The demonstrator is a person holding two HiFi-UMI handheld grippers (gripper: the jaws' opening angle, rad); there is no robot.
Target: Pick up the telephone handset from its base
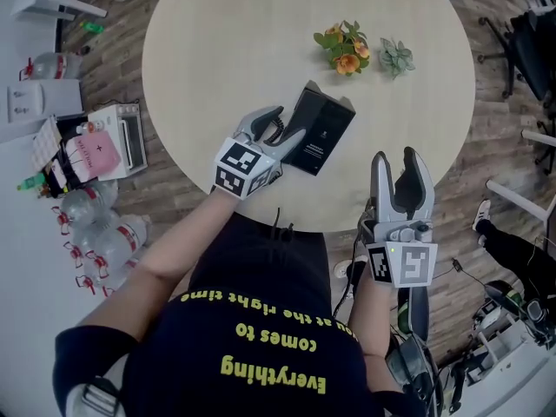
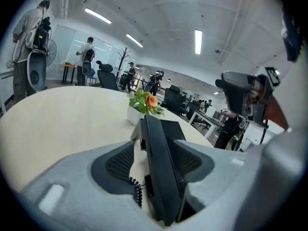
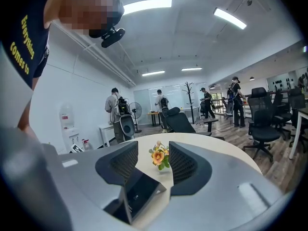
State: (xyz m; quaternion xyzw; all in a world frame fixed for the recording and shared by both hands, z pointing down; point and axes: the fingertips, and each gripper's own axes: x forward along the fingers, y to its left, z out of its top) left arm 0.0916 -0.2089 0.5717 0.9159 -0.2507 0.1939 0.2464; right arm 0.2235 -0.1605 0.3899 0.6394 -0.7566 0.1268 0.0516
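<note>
Right gripper (image 1: 398,159): grey moulded plastic with black ribbed pads. It hangs just off the table's near right edge, jaws spread, nothing between them.
Left gripper (image 1: 291,122): same build, over the near edge at the telephone's left side. Its jaws are spread and straddle the handset, and a strip of tabletop shows between the left pad and the handset.
Handset (image 2: 161,172): long, narrow, matte black plastic telephone handset. It lies on its base between the left gripper's pads.
Cord: black coiled cord (image 2: 136,189), beside the handset's near end.
Base: black wedge-shaped telephone base (image 1: 323,133) with a smooth top, set askew just in from the near edge.
Table: round table (image 1: 200,50), its smooth top pale beige. It is bare across its left half and far edge.
Plants: orange-flowered plant in a small white pot (image 1: 345,49), with a grey-green succulent (image 1: 396,57) just beside it. Both stand towards the far right edge, well apart from the base.
Surroundings: clear plastic bottles (image 1: 95,233) on wood-plank floor off the left edge; black office chairs (image 3: 263,121) beyond the right.
</note>
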